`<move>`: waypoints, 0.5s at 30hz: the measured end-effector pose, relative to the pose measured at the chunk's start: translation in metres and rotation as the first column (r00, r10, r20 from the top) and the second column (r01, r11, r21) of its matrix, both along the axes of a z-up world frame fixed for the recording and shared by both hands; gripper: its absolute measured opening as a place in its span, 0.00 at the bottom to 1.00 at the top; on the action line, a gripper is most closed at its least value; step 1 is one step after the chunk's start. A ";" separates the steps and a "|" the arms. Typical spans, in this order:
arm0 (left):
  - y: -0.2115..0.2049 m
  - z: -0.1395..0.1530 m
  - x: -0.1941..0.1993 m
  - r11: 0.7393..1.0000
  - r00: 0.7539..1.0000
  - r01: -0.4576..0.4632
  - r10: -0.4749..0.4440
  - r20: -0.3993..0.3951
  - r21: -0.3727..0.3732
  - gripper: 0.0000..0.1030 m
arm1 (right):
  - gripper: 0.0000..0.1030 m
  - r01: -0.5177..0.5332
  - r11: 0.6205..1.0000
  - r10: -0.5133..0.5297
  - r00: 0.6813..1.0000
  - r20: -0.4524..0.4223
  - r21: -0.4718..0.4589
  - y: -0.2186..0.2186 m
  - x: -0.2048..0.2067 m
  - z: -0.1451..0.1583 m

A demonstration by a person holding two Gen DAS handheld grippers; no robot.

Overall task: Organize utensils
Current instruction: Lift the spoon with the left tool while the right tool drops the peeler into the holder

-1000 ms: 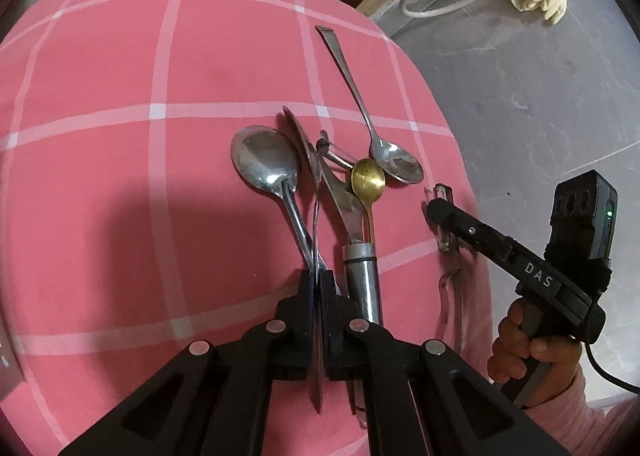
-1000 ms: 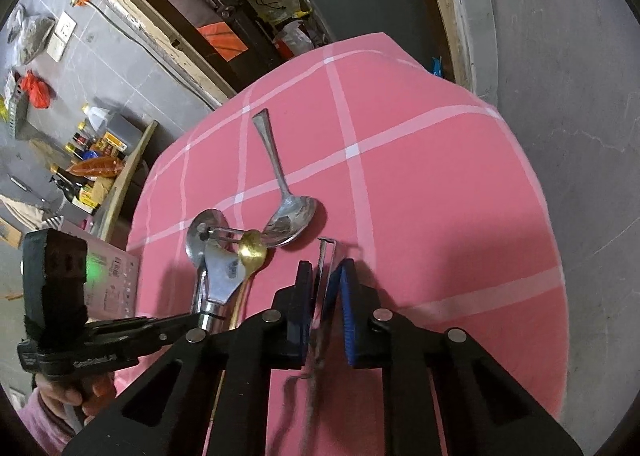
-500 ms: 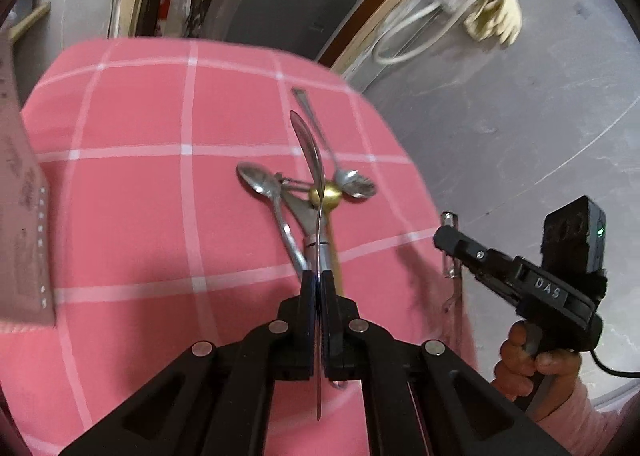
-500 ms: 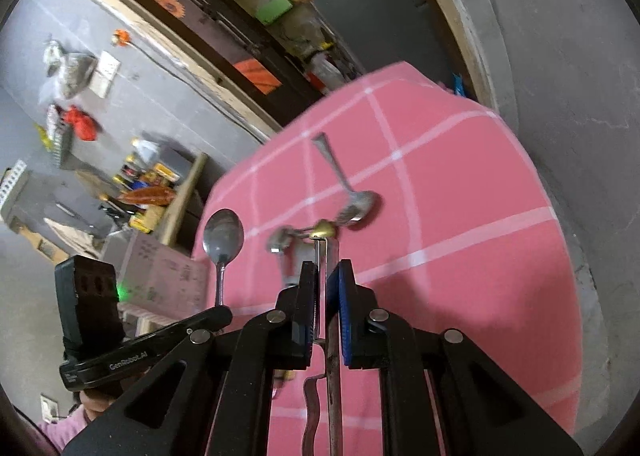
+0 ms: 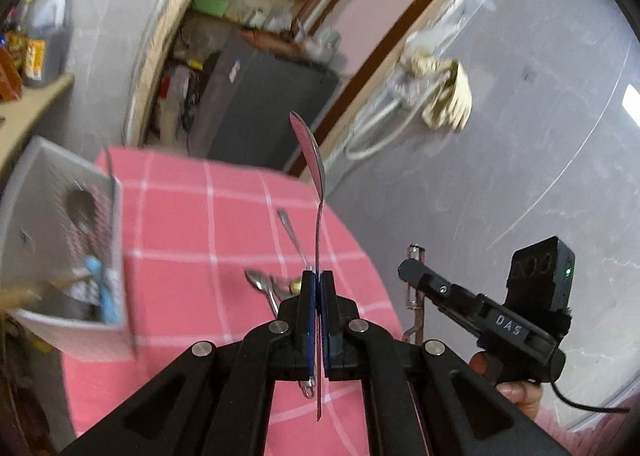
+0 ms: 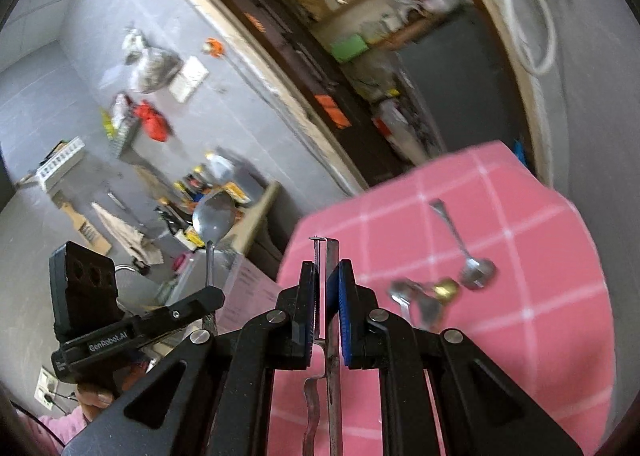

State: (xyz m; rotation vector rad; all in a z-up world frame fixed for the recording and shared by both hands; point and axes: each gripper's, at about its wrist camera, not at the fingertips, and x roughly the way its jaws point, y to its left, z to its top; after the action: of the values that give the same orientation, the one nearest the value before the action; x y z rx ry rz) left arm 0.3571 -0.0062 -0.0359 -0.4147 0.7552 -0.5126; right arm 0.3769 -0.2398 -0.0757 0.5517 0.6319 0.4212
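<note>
Shiny metal and stiff, the big spoon [image 5: 314, 172] sticks up from our left jaws pinching its thin, slippery handle, while our right jaws pinch a peeler [image 6: 329, 296] mid-handle.

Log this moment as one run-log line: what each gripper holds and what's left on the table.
left gripper: shut on spoon | right gripper: shut on peeler | pink tablecloth: spoons remaining | holder: left

place: home kitchen | cues: fridge [image 5: 256, 104], condiment bottles [image 6: 208, 180], checked tablecloth [image 5: 192, 224]
</note>
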 end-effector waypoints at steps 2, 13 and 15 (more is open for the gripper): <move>0.016 0.016 -0.002 1.000 0.999 -0.021 0.021 0.027 -0.006 0.03 | 0.10 -0.021 1.000 0.020 0.999 0.037 0.002 0.015 0.003 0.014; 0.088 0.065 -0.003 0.986 0.969 -0.162 0.167 0.184 -0.046 0.03 | 0.10 -0.105 0.993 0.085 0.961 0.263 0.063 0.097 0.032 0.075; 0.101 0.065 -0.001 0.980 0.957 -0.187 0.198 0.211 -0.072 0.03 | 0.10 -0.104 0.991 0.075 0.954 0.291 0.085 0.108 0.033 0.076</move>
State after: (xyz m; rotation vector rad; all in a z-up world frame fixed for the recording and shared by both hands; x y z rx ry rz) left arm 0.3557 0.0947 0.0287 -0.4664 0.4850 -0.3872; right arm 0.4103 -0.1319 -0.0001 0.5453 0.3584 0.6091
